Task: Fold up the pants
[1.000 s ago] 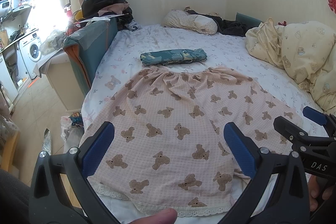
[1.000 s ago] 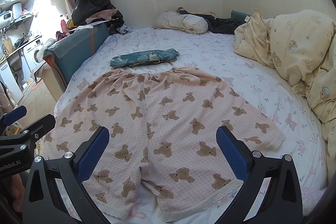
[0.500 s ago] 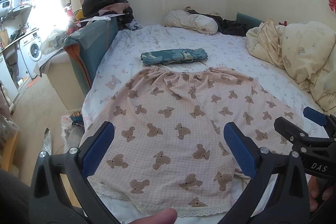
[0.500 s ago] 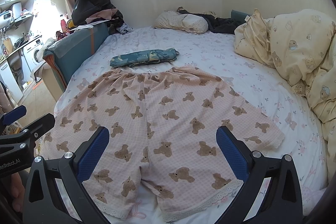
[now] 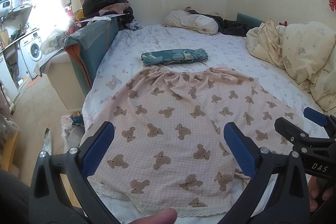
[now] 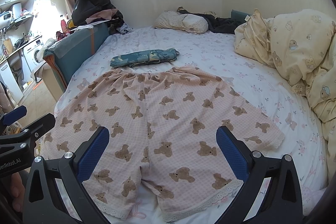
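1. Nothing has moved since the earlier pictures: both grippers hang in the same spot, and the pants lie just as they did. So the folding has likely not begun.
2. Closest, the left gripper [image 5: 169, 148] has its jaws spread wide and holds nothing. It hovers over the lacy hem.
3. Next to it, the right gripper [image 6: 162, 150] also has its jaws spread and empty.
4. Past them, the pants [image 6: 159, 119] lie flat on the bed [image 6: 220, 51]. They are pink with brown bears, legs near, waistband far.
5. Farther back, a folded blue-green cloth [image 6: 145, 57] lies just beyond the waistband.
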The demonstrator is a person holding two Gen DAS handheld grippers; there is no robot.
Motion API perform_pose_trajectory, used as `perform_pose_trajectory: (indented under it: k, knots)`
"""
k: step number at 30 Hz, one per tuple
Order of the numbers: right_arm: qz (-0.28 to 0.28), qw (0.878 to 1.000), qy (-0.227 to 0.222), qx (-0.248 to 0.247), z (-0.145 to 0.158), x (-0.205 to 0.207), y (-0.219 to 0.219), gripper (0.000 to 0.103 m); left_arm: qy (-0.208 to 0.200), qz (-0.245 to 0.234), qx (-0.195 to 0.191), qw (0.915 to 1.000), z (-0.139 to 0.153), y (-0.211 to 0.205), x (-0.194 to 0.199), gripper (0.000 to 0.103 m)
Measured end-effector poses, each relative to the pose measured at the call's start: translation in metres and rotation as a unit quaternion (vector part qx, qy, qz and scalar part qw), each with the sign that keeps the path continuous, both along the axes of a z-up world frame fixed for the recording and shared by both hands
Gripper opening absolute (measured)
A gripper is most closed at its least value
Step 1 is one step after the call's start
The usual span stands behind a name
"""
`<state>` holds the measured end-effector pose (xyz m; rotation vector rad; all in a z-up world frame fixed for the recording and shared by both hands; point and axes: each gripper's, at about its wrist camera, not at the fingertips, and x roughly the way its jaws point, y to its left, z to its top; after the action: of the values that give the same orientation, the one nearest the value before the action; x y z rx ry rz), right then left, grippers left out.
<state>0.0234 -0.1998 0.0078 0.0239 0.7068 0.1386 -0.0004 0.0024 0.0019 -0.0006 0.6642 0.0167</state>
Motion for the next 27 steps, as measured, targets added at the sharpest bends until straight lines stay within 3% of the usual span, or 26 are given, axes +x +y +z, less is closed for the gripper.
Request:
perform_pose_trajectory:
  k: [13, 15, 17, 22, 27]
  knots:
    - [0.001, 1.000, 0.002, 0.001, 0.002, 0.001, 0.000, 0.103, 0.001, 0.000, 0.001, 1.0000, 0.007, 0.002, 0.001, 0.102]
    - [-0.002, 1.000, 0.020, 0.022, 0.003, 0.005, -0.006, 0.103, 0.003, 0.002, 0.002, 1.0000, 0.009, 0.001, 0.003, 0.102]
    - [-0.019, 0.998, 0.041, 0.053, 0.006, 0.012, -0.026, 0.103, 0.007, 0.005, 0.004, 1.0000, 0.009, 0.005, 0.004, 0.102]
    - [-0.095, 0.990, 0.079, 0.073, 0.001, 0.039, -0.102, 0.103, 0.028, 0.031, 0.009, 0.9991, 0.001, 0.018, 0.016, 0.102]
    - [-0.182, 0.964, 0.148, 0.126, -0.014, 0.072, -0.203, 0.102, 0.056, 0.053, 0.000, 0.9970, -0.008, 0.026, 0.025, 0.102]
